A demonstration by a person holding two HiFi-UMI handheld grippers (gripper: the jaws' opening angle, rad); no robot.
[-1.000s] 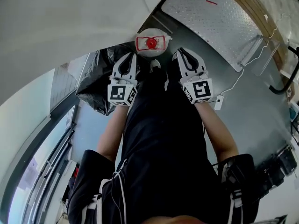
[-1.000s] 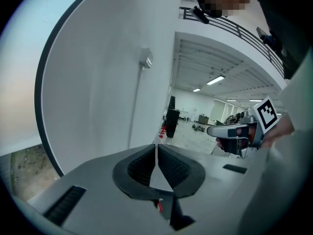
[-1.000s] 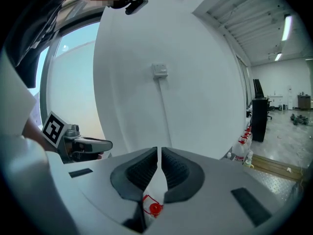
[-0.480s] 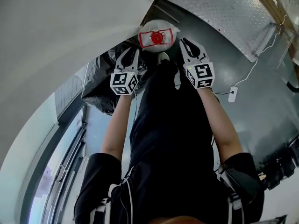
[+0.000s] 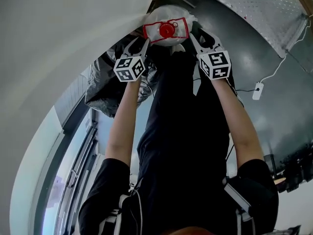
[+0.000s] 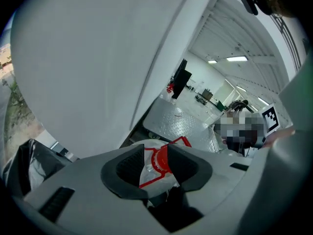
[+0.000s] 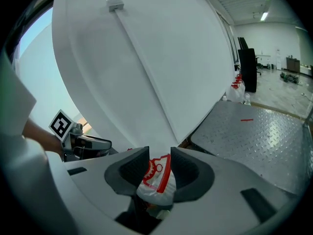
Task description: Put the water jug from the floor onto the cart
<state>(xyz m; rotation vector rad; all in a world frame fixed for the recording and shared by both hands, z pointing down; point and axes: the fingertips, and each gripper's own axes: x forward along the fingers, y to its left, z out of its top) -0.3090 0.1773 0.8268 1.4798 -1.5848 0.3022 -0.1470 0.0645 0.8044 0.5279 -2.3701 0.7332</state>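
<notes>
The water jug [image 5: 166,26] stands on the floor by the white wall, its top wrapped in clear plastic with a red cap and red label. My left gripper [image 5: 140,47] is at its left side and my right gripper [image 5: 199,35] at its right side, both pointing downward. Both sets of jaws are opening. In the left gripper view the jug [image 6: 155,161] shows through the gap of the left gripper [image 6: 155,169], beyond the pads. The right gripper [image 7: 159,174] likewise frames the jug [image 7: 157,180] without pressing on it.
A diamond-plate metal platform [image 5: 254,9] lies on the floor at the upper right. A crumpled black plastic bag [image 5: 100,89] sits left of the jug. A white cable with an adapter [image 5: 257,90] runs across the dark floor. The person's black clothing fills the middle.
Both grippers have dropped toward the jug and now flank it. Their jaws, shut a second ago, have spread apart. The head has leaned in, so the jug looks larger.
</notes>
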